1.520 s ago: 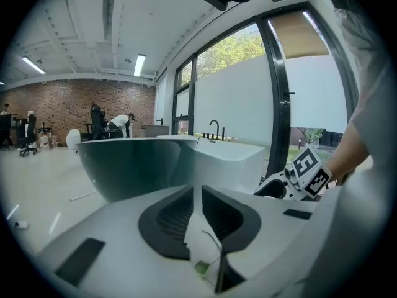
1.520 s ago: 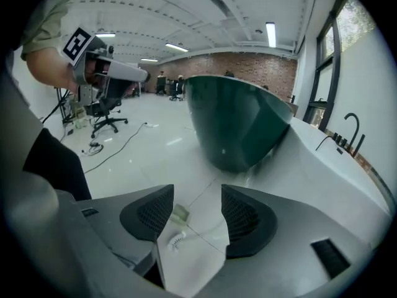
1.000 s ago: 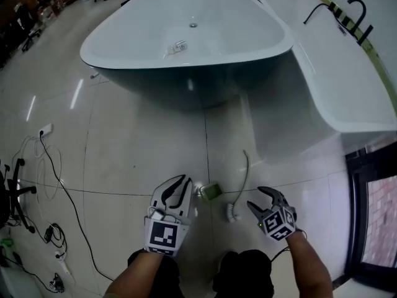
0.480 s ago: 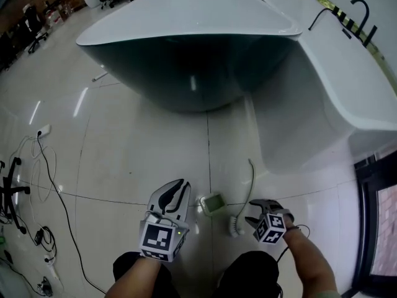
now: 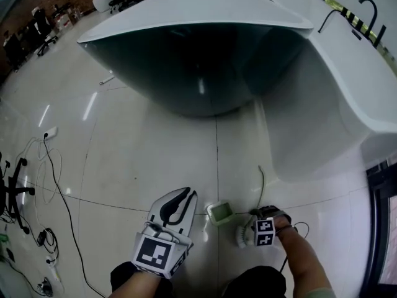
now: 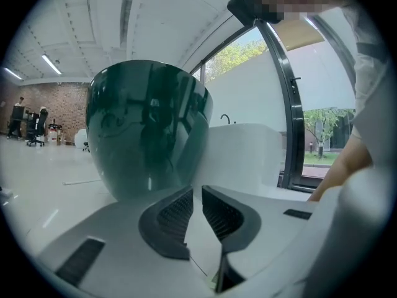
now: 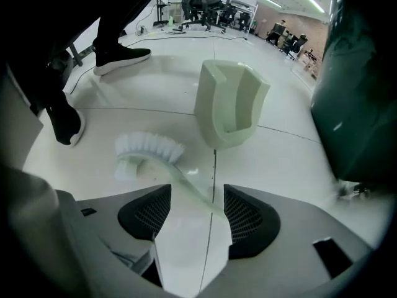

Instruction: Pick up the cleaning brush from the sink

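Cleaning brush (image 7: 149, 149) isn't in any sink right now. It's lying flat on the floor (image 5: 155, 148), white bristle head just beside the little green holder (image 7: 231, 104), with the thin handle curving off toward the big dark tub (image 5: 198, 61). It hasn't budged over the last second.

What has changed is the right tool (image 7: 197, 194). A second ago it hung above the brush, angled. Now it's dropped right down and tipped to point at the floor, and its jaws have just been opening — they stand wide, with the handle running between them, close to one pad but not squeezed by either. So I'd call this lined up, not grabbed yet. My guess is the next bit is closing on the handle near the head, then lifting.

The left tool (image 6: 197, 191) sits a bit lower than before, jaws practically together with nothing in them, aimed toward the tub and not involved. The head view has sunk too — the tub's inside is out of sight now.
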Demonstrator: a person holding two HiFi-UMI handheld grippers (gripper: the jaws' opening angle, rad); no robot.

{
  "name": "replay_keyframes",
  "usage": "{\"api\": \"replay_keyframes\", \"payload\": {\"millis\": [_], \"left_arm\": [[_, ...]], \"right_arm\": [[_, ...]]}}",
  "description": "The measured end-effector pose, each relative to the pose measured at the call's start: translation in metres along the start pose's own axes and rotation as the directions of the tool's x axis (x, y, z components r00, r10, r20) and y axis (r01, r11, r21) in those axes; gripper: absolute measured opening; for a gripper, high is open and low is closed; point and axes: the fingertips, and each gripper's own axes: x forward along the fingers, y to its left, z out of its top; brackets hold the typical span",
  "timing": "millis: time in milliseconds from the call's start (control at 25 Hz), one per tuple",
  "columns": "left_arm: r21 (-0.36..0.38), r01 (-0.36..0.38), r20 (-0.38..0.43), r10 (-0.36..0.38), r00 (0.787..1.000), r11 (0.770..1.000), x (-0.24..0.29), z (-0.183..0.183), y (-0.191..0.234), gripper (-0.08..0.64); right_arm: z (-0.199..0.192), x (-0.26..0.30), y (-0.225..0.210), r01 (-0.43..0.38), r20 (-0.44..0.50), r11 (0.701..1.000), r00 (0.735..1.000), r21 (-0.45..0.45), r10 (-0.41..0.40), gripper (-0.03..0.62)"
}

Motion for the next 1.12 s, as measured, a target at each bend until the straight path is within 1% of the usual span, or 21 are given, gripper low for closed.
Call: {"api": "replay_keyframes", "payload": {"millis": [120,200,280,320,360,440,480,560,600,720,800,840,920,960,1000,1040,1080,1120], "left_arm": [[0.015,0.014,0.024,-0.015,1.0,1.0,0.001,0.002,0.0,0.032],[-0.012,0.02,0.005,-0.02,1.0,1.0,0.002,-0.003,0.0,0.032],[-0.047,0.033,-0.019,-0.034,0.999,0.998,0.002,-0.009,0.001,0.032],[-0.057,0.039,-0.021,-0.04,0.999,0.998,0.002,-0.009,0.003,0.032],[-0.063,0.042,-0.017,-0.044,0.999,0.997,0.002,-0.009,0.006,0.032],[-0.07,0.046,-0.002,-0.046,0.999,0.997,0.001,-0.008,0.012,0.032],[-0.073,0.047,0.003,-0.047,0.999,0.996,0.0,-0.008,0.015,0.032],[-0.083,0.054,0.006,-0.054,0.999,0.995,-0.001,-0.008,0.02,0.032],[-0.088,0.058,0.006,-0.058,0.998,0.994,-0.001,-0.008,0.022,0.032],[-0.107,0.074,0.011,-0.073,0.997,0.992,-0.003,-0.007,0.027,0.032],[-0.12,0.087,0.02,-0.085,0.996,0.989,-0.005,-0.005,0.029,0.031],[-0.123,0.096,0.026,-0.094,0.995,0.988,-0.007,-0.004,0.029,0.031],[-0.104,0.115,0.039,-0.112,0.993,0.988,-0.013,-0.002,0.03,0.031],[-0.091,0.122,0.035,-0.119,0.992,0.988,-0.017,-0.003,0.03,0.029],[-0.088,0.125,0.02,-0.123,0.992,0.988,-0.02,-0.006,0.03,0.029],[-0.093,0.124,-0.002,-0.124,0.992,0.988,-0.025,-0.011,0.029,0.029],[-0.099,0.119,-0.026,-0.122,0.992,0.988,-0.029,-0.014,0.03,0.029],[-0.099,0.112,-0.046,-0.117,0.992,0.989,-0.035,-0.015,0.03,0.029]], "right_arm": [[-0.004,0.02,-0.002,-0.04,-0.047,0.998,0.998,-0.039,0.038,0.239],[-0.009,0.03,0.004,-0.085,-0.086,0.993,0.993,-0.077,0.078,0.239],[-0.013,0.039,0.015,-0.147,-0.13,0.985,0.982,-0.089,0.135,0.239],[-0.014,0.042,0.018,-0.175,-0.147,0.981,0.976,-0.082,0.162,0.212],[-0.014,0.044,0.02,-0.197,-0.159,0.978,0.97,-0.072,0.184,0.21],[-0.015,0.045,0.021,-0.212,-0.174,0.976,0.964,-0.05,0.2,0.162],[-0.013,0.045,0.023,-0.204,-0.174,0.978,0.965,-0.039,0.195,0.152],[-0.01,0.044,0.027,-0.169,-0.171,0.986,0.971,-0.011,0.164,0.111],[-0.007,0.044,0.03,-0.143,-0.172,0.99,0.975,-0.002,0.141,0.078],[0.0,0.046,0.036,-0.074,-0.192,0.997,0.979,-0.025,0.068,0.074],[0.006,0.042,0.045,-0.074,-0.201,0.997,0.977,-0.036,0.065,0.056],[0.009,0.039,0.051,-0.073,-0.201,0.997,0.977,-0.023,0.067,0.037],[0.016,0.028,0.061,-0.069,-0.199,0.998,0.978,0.004,0.068,0.036],[0.019,0.021,0.065,-0.063,-0.196,0.998,0.978,0.028,0.067,0.037],[0.021,0.013,0.067,-0.046,-0.19,0.996,0.98,0.074,0.059,0.037],[0.023,0.002,0.066,-0.02,-0.183,0.99,0.982,0.139,0.045,0.037],[0.024,-0.012,0.062,0.009,-0.174,0.977,0.984,0.214,0.029,0.037],[0.028,-0.03,0.056,0.039,-0.162,0.955,0.987,0.294,0.01,0.036]]}}
